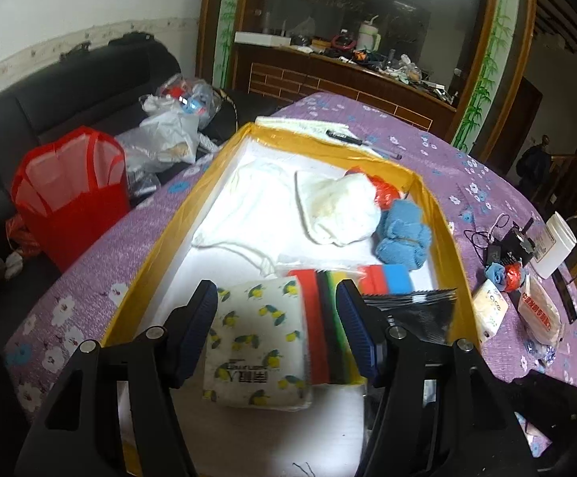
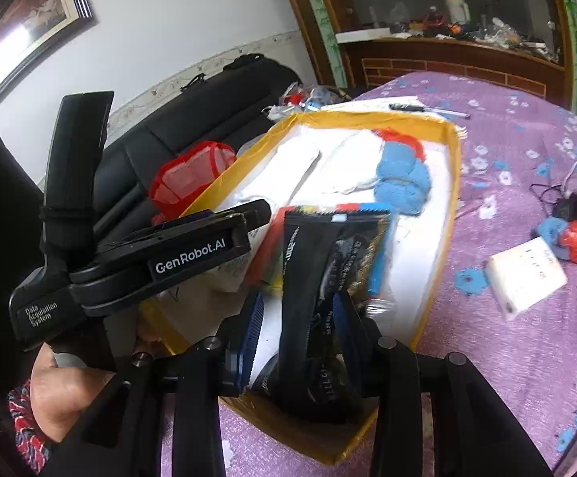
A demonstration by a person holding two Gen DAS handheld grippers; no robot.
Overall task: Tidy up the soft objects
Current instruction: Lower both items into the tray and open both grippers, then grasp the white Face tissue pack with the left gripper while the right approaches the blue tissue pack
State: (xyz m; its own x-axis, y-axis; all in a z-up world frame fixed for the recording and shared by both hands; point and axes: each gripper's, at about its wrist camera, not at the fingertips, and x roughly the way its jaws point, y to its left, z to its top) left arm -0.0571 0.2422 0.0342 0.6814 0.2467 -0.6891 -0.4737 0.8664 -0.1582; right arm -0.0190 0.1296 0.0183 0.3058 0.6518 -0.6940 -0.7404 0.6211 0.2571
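Now, in the left wrist view, my left gripper (image 1: 276, 326) hangs open over the box (image 1: 161, 238), jaws either side of the tissue pack (image 1: 258, 342), which lies beside the sponges (image 1: 330, 330); towels (image 1: 338, 212) crowd the far end.

From the right wrist, my right gripper (image 2: 298, 330) is clamped on the black pouch (image 2: 328, 298) above the box's near end, the left tool close alongside.

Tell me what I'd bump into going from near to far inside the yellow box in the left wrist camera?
Lemon-print white tissue pack → rainbow stack of sponges → fluffy blue rolled towel → lumpy white cloth bundle → crinkly red plastic piece → the far wall of the yellow box.
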